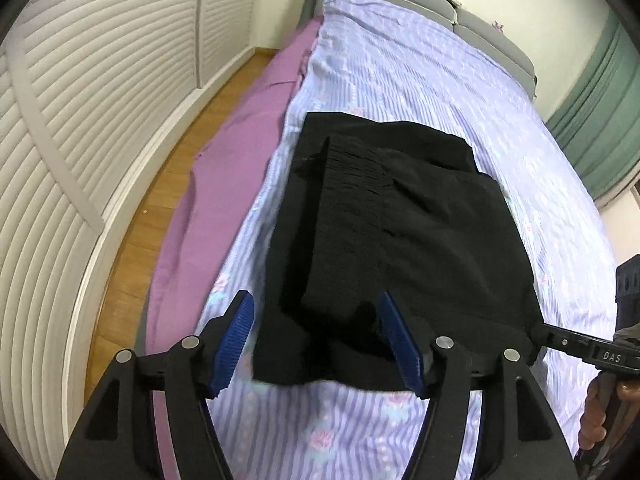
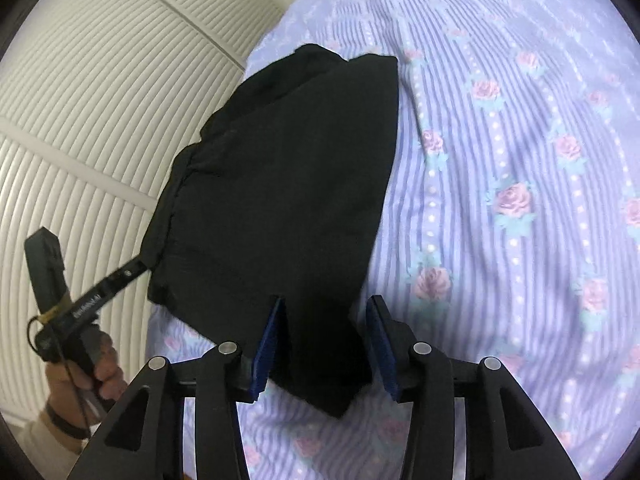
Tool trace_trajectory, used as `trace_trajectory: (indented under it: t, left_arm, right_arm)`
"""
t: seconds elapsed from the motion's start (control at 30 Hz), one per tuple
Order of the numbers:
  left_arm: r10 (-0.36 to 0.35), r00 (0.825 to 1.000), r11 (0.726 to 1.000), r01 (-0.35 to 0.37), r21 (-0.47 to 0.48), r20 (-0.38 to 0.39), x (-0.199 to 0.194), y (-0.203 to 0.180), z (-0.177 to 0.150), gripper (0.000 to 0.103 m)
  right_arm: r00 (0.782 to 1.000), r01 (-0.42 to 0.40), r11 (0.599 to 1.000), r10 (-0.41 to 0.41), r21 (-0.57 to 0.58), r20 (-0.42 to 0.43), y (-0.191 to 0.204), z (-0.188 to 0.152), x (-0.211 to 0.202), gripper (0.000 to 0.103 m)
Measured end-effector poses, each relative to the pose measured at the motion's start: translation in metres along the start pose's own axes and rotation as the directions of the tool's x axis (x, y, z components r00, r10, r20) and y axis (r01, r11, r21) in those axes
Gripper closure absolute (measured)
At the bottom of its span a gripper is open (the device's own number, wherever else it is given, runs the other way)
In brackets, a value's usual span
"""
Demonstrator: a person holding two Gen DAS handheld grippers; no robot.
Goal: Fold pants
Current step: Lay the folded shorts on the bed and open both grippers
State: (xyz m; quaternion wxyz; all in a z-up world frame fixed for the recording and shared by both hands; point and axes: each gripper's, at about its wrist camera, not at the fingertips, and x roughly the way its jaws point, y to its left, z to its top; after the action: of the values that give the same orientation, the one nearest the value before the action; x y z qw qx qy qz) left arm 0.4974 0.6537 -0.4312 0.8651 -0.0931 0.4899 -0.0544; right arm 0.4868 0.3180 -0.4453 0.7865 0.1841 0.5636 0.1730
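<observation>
far left in the left wrist view stand white louvred closet doors, then a strip of wooden floor and a purple sheet hanging over the bed's side. next comes the lilac striped bedspread with its rose print, running up to a grey headboard; a green curtain closes the right edge.

the black pants lie folded into a thick, roughly square stack on the bedspread, gathered waistband on top toward the left. the left gripper sits at the stack's near edge, jaws spread wide, blue pads either side of the near cloth with a gap at the left pad; the right pad is against or just beside the fabric, i cannot tell which. to the right, the right gripper reaches in from the side, its black tip at the stack's near right corner, and a hand grips its handle.

in the right wrist view, the closet doors fill the left, with the left gripper and the hand holding it in front; its tip meets the pants' left edge. the pants take the middle, one corner drooping between the right gripper's spread jaws, the left pad touching cloth, the right one apart. the bedspread fills the right.
</observation>
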Motion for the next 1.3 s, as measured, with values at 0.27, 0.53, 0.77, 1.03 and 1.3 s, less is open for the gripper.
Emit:
trace_trajectory:
  t: [0.27, 0.53, 0.77, 1.03, 1.3]
  left_arm:
    - [-0.005, 0.996, 0.999, 0.002, -0.032, -0.090, 0.027, 0.006, -0.029, 0.043]
    - [0.000, 0.999, 0.997, -0.004, -0.076, -0.042, 0.028, 0.011, -0.029, 0.093]
    - [0.030, 0.998, 0.999, -0.031, -0.009, -0.049, 0.024, 0.011, -0.032, 0.095]
    - [0.024, 0.998, 0.999, -0.026, -0.031, -0.056, 0.020, 0.012, -0.032, 0.093]
    - [0.058, 0.998, 0.998, -0.058, -0.030, -0.014, -0.029, -0.009, -0.040, 0.072]
  right_arm:
    - [1.000, 0.013, 0.998, -0.014, -0.055, -0.026, 0.015, -0.022, 0.006, 0.058]
    - [0.997, 0.030, 0.999, -0.032, -0.033, -0.066, 0.008, -0.035, 0.036, 0.082]
    - [0.994, 0.105, 0.984, -0.110, -0.145, -0.026, 0.024, -0.046, 0.042, 0.096]
    - [0.995, 0.079, 0.992, -0.084, -0.095, -0.050, 0.018, -0.038, 0.049, 0.089]
    - [0.994, 0.112, 0.990, -0.113, -0.089, -0.009, 0.022, -0.045, 0.004, 0.054]
